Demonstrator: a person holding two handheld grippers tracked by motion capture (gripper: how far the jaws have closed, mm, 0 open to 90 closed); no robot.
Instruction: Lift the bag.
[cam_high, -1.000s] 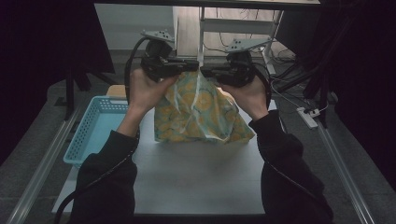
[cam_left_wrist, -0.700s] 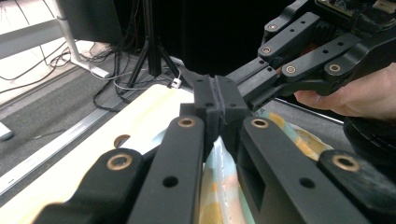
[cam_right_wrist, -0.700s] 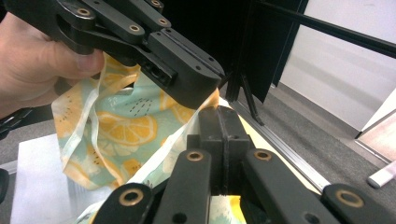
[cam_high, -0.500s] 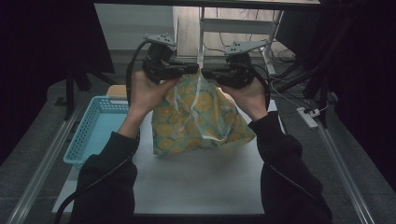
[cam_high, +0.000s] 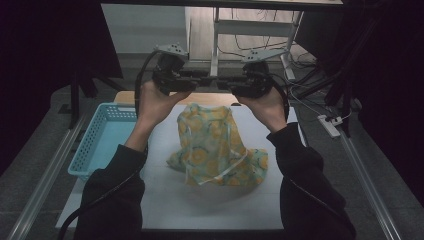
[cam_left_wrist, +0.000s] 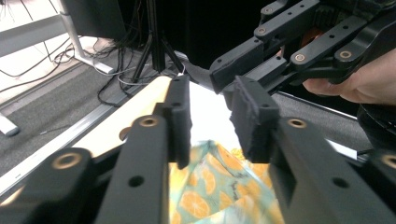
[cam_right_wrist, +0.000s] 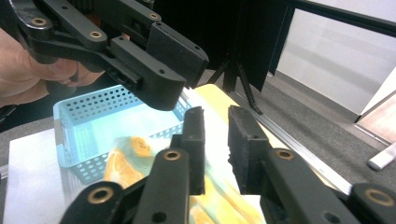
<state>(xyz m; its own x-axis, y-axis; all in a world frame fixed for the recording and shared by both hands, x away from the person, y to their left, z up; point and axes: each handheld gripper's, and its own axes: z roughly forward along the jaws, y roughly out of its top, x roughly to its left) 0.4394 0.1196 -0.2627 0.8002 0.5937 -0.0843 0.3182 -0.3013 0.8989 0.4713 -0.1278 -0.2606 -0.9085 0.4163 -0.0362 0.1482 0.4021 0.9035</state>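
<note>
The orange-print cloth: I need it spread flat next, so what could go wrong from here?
1. The yellow cloth with orange-slice print lies crumpled on the white table; a regrasp may catch several layers.
2. Both tongs, left and right, have just been opening and hold nothing, close together: they might collide.

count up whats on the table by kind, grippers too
orange-print cloth: 1
light blue perforated basket: 1
hand-held grippers: 2, the left gripper and the right gripper, both held above the cloth with jaws apart and nothing between them
total: 4
</note>
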